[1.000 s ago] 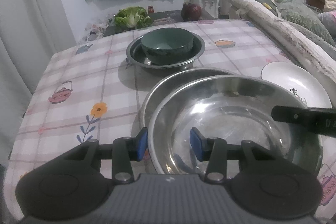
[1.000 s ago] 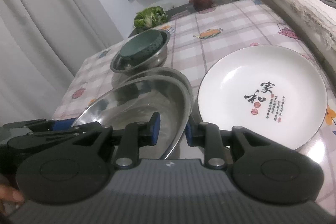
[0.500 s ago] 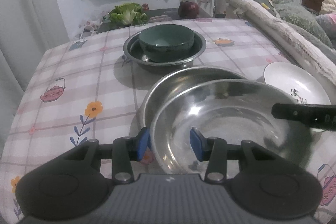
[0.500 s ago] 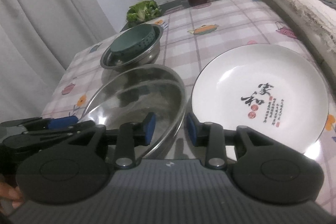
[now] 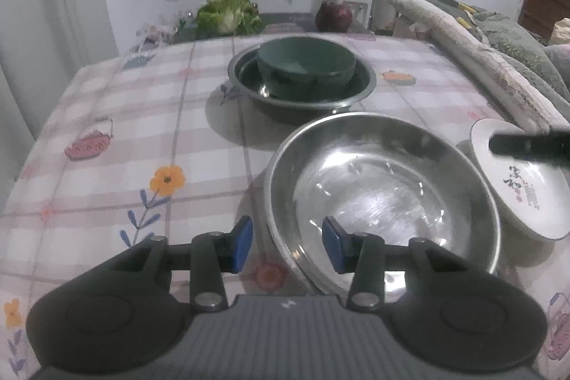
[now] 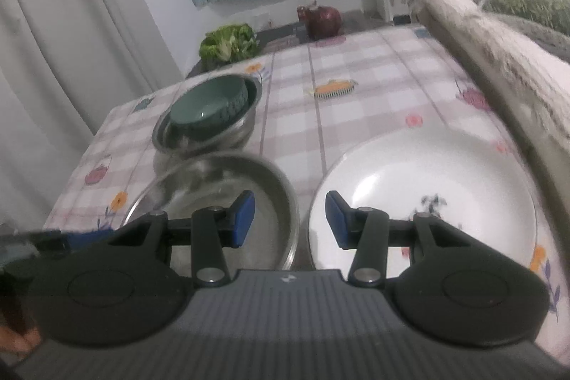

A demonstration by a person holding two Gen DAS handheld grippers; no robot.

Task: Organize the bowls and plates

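A large steel bowl (image 5: 384,194) rests on the checked tablecloth (image 5: 142,138), and a doubled edge at its near left suggests a second one nested under it. My left gripper (image 5: 288,246) straddles its near rim, and cloth shows between the outer pad and the rim. My right gripper (image 6: 290,219) has its jaws opening. Between its pads lie the right rim of the steel bowl (image 6: 221,180) and the left edge of a white plate (image 6: 427,187) with black writing. Further back, a green bowl (image 5: 306,66) sits inside a smaller steel basin (image 5: 367,77).
Rolled blankets (image 5: 481,73) run along the table's right side, close to the white plate (image 5: 516,187). Lettuce (image 5: 228,15) and a dark red teapot (image 5: 333,16) stand beyond the far edge. A curtain (image 6: 71,24) hangs on the left.
The upper steel bowl has come down level into the lower one. My right gripper let go of its rim, opened and shifted right towards the white plate. The left gripper moved slightly left.
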